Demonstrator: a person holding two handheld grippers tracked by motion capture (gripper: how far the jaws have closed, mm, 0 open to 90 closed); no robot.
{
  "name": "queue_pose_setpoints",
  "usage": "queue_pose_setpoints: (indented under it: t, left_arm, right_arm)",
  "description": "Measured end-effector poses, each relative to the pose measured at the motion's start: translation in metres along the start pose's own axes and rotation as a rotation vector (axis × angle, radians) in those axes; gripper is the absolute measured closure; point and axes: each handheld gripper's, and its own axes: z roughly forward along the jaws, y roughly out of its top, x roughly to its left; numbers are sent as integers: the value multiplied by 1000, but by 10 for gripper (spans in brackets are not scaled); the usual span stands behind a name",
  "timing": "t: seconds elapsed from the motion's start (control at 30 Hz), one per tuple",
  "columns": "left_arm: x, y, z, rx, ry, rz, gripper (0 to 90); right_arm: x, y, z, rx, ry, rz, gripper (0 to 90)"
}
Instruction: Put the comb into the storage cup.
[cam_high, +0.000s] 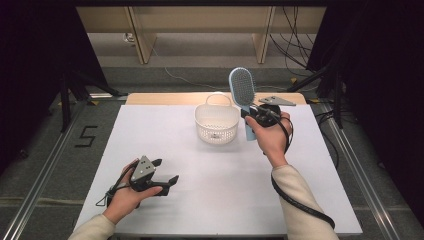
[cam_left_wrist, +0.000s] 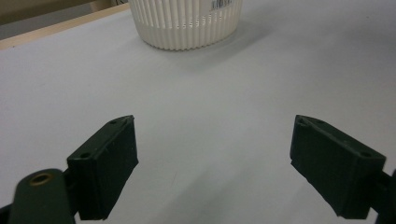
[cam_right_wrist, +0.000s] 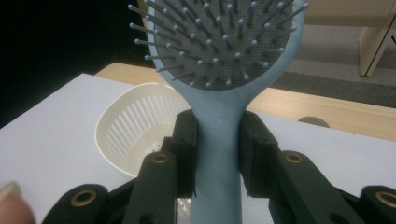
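Hairbrush (cam_high: 243, 90) sits clamped in my right gripper (cam_high: 260, 116), the jaws closed on the neck of its pale blue handle just below the bristle pad, as the right gripper view makes plain. I hold it upright above the tabletop, toward the far edge and right of centre, with the head up and the handle's tail hanging below my grip. Just beside it, nearer the middle of the far edge, stands the white slotted basket (cam_high: 216, 125), which looks empty, though part of its floor is hidden from me.

I judge the brush light and stiff, smooth plastic that could twist in the pads if I swing it, since the wide head carries most of the weight. The neck is the right hold: narrow, flat-sided, close to the balance. The pins are thin and would bend, so I keep off them.

My left gripper (cam_high: 162, 175) rests near the front left corner, jaws wide apart with nothing between them.
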Motion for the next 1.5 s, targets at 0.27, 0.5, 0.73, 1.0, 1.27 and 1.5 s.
queue_pose_setpoints:
  t: [0.27,0.5,0.73,1.0,1.27,1.5]
  left_arm:
    - [0,0,0,0,0,2,144]
    - [0,0,0,-1,0,1,144]
    - [0,0,0,0,1,-1,144]
    - [0,0,0,-2,1,-4,144]
    - [1,0,0,-2,0,-2,144]
    - [1,-1,0,-1,2,-5,144]
  right_arm:
    - [1,1,1,-3,1,-3,708]
    - [2,2,3,-4,5,-2,708]
    - [4,3,6,-7,9,-5,708]
    - [5,6,8,-10,14,-5,708]
    - [7,8,11,-15,19,-6,708]
    - [10,10,15,-18,28,-11,708]
